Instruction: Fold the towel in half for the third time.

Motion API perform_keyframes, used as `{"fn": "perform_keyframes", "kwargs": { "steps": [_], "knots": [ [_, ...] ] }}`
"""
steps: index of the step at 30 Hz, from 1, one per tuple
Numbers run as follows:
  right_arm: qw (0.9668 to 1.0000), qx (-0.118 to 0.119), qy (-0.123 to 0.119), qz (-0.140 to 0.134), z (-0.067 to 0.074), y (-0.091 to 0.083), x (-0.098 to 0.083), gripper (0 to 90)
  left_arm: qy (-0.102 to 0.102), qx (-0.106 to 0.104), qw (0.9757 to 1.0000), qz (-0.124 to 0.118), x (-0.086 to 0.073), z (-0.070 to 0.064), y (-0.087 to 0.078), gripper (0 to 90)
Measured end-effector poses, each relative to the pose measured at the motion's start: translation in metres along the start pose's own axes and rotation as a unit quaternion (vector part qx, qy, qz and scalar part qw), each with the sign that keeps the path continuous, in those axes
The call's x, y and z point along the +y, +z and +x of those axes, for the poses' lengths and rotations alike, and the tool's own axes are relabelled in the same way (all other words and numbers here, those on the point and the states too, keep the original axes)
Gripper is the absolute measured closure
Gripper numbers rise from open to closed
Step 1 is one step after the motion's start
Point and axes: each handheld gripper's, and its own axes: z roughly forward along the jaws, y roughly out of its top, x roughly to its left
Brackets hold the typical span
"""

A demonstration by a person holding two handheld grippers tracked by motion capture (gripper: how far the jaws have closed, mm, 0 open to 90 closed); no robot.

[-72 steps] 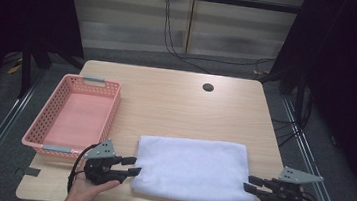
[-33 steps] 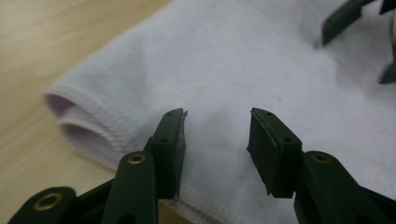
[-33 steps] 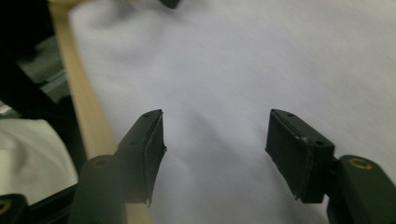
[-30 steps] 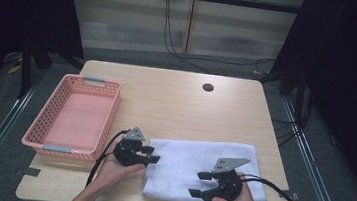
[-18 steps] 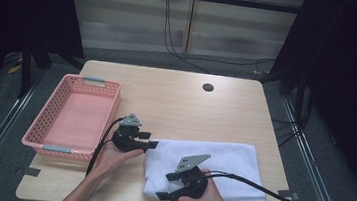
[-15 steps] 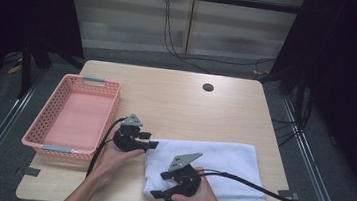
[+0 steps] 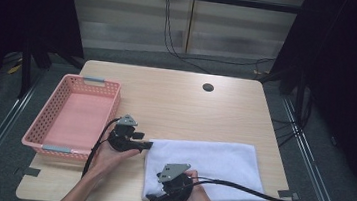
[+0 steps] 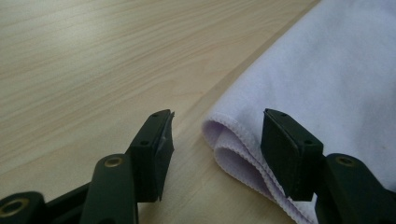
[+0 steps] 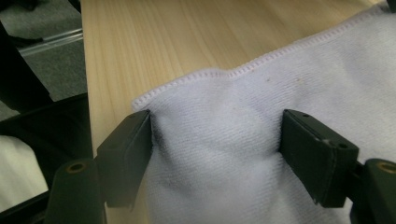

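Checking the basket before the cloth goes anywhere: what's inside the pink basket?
Inside the pink basket, the high view shows bare pink floor with nothing lying on it. Its near wall hides a thin strip of the floor behind it.

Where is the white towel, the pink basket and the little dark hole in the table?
white towel (image 7: 220, 160), high view, middle of cloth
pink basket (image 7: 114, 105), high view, right wall
dark hole (image 7: 208, 87), high view, its centre

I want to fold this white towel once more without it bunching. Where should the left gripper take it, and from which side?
Probably at the towel's far left corner, coming in from the bare table on its left. There the doubled hem bulges up off the wood, a lip one jaw could slide under. The left gripper, jaws just opening, already straddles that lip without pressing it.
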Motion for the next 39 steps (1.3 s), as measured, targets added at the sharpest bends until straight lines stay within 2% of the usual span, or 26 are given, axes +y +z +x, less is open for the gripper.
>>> {"fn": "perform_keyframes", "kwargs": {
  "steps": [4, 5, 7, 10, 13, 16, 17, 18, 20, 22, 24, 25, 27, 30, 32, 34, 36, 37, 39],
  "knots": [
    [1.0, -0.004, -0.006, 0.001, 0.001, 0.0, -0.001, 25.9, 0.0, 0.002, 1.0, 0.007, -0.001, 0.001, 0.003, 42.5],
    [0.9999, -0.009, -0.015, -0.001, 0.002, 0.001, -0.002, 25.8, 0.003, -0.001, 1.0, -0.001, -0.001, 0.001, 0.003, 41.4],
    [0.9999, -0.01, -0.011, -0.002, 0.003, 0.001, -0.002, 26.0, 0.006, 0.004, 0.9999, -0.011, -0.001, 0.001, 0.003, 40.4],
    [0.9998, -0.015, -0.008, -0.004, 0.005, 0.001, -0.002, 26.2, 0.004, -0.002, 1.0, 0.001, -0.004, 0.002, 0.006, 39.9],
    [0.9998, -0.016, -0.007, 0.001, 0.005, 0.001, -0.001, 26.9, 0.016, 0.0, 0.9997, 0.02, -0.005, -0.003, 0.009, 41.2],
    [0.9997, -0.024, -0.004, -0.001, 0.005, 0.0, -0.001, 31.4, 0.022, -0.011, 0.9991, 0.035, -0.005, -0.009, 0.014, 52.1],
    [0.9997, -0.025, -0.006, -0.001, 0.004, 0.0, -0.001, 33.4, 0.027, -0.02, 0.9988, 0.036, -0.005, -0.01, 0.016, 58.8],
    [0.9996, -0.027, -0.002, 0.002, 0.004, -0.001, -0.001, 36.2, 0.029, -0.017, 0.9985, 0.044, -0.005, -0.013, 0.016, 63.2],
    [0.9994, -0.035, -0.001, 0.001, 0.003, -0.002, 0.0, 46.0, 0.029, -0.028, 0.9982, 0.044, -0.005, -0.014, 0.015, 72.8],
    [0.9991, -0.042, 0.005, 0.005, 0.001, -0.004, 0.0, 56.8, 0.009, -0.039, 0.9985, 0.038, -0.004, -0.011, 0.015, 81.9],
    [0.9986, -0.052, 0.006, 0.006, 0.0, -0.005, 0.001, 67.1, -0.013, -0.055, 0.998, 0.03, -0.005, -0.007, 0.015, 83.4],
    [0.9987, -0.05, 0.012, 0.008, -0.003, -0.006, 0.002, 71.7, -0.021, -0.061, 0.9976, 0.027, -0.004, -0.006, 0.014, 83.8],
    [0.9989, -0.034, 0.029, 0.01, -0.008, -0.007, 0.004, 73.5, -0.03, -0.068, 0.9971, 0.013, -0.001, -0.006, 0.01, 84.1],
    [0.9984, -0.017, 0.054, -0.002, -0.013, -0.012, 0.007, 74.2, -0.036, -0.084, 0.9957, -0.014, 0.007, -0.006, 0.001, 84.2],
    [0.9972, 0.001, 0.072, -0.021, -0.018, -0.019, 0.013, 74.3, -0.042, -0.081, 0.9955, -0.026, 0.013, -0.006, -0.006, 84.3],
    [0.995, 0.014, 0.089, -0.044, -0.022, -0.026, 0.021, 74.4, -0.046, -0.083, 0.9947, -0.04, 0.018, -0.004, -0.015, 84.3],
    [0.9938, 0.019, 0.091, -0.061, -0.025, -0.033, 0.03, 74.4, -0.05, -0.077, 0.9942, -0.056, 0.024, -0.002, -0.026, 84.3],
    [0.9908, 0.032, 0.105, -0.079, -0.03, -0.037, 0.034, 74.5, -0.049, -0.072, 0.9943, -0.061, 0.028, -0.002, -0.03, 84.2],
    [0.9874, 0.038, 0.117, -0.1, -0.035, -0.043, 0.039, 74.7, -0.048, -0.065, 0.9945, -0.068, 0.034, -0.001, -0.038, 84.2]
  ]
}}
